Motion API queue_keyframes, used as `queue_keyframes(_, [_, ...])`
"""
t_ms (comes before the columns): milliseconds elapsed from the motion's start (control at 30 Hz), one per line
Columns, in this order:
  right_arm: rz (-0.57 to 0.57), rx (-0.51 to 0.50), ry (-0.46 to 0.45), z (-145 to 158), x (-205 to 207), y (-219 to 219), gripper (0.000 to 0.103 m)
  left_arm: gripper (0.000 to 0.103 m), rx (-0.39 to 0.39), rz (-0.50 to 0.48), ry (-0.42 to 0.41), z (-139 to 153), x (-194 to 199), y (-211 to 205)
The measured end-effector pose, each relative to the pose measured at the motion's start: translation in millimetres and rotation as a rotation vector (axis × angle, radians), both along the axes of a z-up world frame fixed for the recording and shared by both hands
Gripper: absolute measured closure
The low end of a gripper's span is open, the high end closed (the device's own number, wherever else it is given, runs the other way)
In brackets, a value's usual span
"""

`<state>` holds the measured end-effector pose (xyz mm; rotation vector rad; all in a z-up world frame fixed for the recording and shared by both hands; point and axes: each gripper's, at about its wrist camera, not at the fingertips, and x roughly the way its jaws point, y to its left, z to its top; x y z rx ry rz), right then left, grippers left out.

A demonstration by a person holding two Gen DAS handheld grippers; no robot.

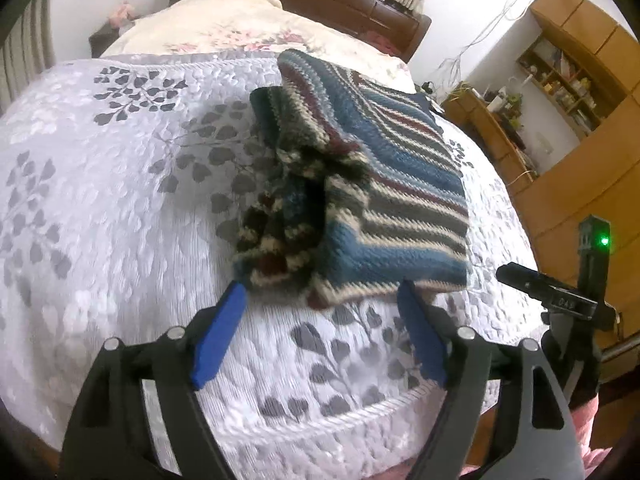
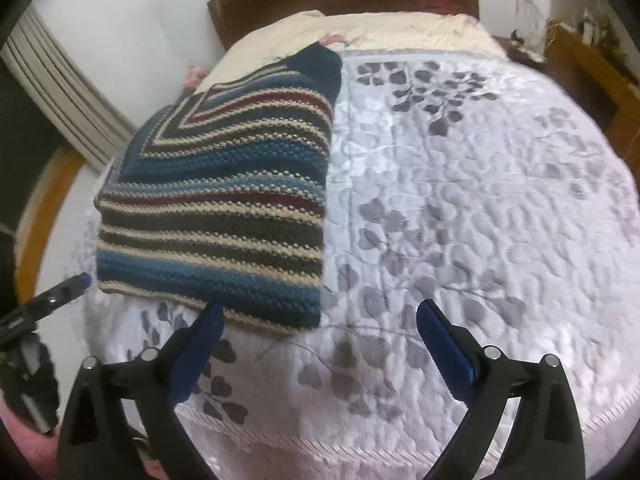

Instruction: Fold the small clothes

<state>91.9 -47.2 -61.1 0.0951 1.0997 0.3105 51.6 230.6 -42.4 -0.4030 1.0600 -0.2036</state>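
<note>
I count one striped knit sweater [image 1: 384, 184] lying mid-frame on one bedspread [image 1: 120, 200]. I have two claws: my left claw [image 1: 320, 332] and right claw [image 2: 320, 344], each with two blue pads.

The left gripper [image 1: 320, 292], at the bottom of the left wrist view, has black plastic arms, round silver pins at its joints and two blue pads [image 1: 218, 336] on its fingers. The right gripper [image 2: 320, 312], low in the right wrist view, shows the same black frame, silver pins and dark blue pads [image 2: 444, 346]. Seen at the left view's right edge, it carries a green light [image 1: 604, 241] and a small number tag.
</note>
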Motion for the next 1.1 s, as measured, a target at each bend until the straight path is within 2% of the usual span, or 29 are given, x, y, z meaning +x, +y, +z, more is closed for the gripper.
queue_keyframes(67, [0.002, -0.004, -0.017, 10.4, -5.2, -3.2, 0.006, 0.025, 0.004, -0.004, -0.002, 6.7, -8.1, -6.6])
queue_keyframes(200, [-0.032, -0.107, -0.038, 15.4, -18.0, 6.3, 0.006, 0.021, 0.033, -0.009, -0.004, 16.8, -20.0, -18.3])
queue_keyframes(267, [-0.042, -0.126, -0.047, 18.6, -23.2, 7.6, 0.006, 0.019, 0.042, -0.008, -0.009, 21.1, -25.3, -22.2])
queue_keyframes(400, [-0.036, -0.067, -0.04, 25.9, -34.9, 4.7, 0.005, 0.017, 0.068, -0.01, -0.006, 26.6, -34.5, -28.4])
queue_keyframes(600, [-0.044, -0.099, -0.048, 29.2, -51.1, 7.3, 0.004, 0.017, 0.095, 0.012, -0.007, 32.3, -47.5, -31.9])
queue_keyframes(1100, [-0.029, -0.096, -0.039, 30.8, -84.1, 21.4, 0.004, 0.017, 0.131, 0.043, 0.015, 37.3, -74.3, -28.8])
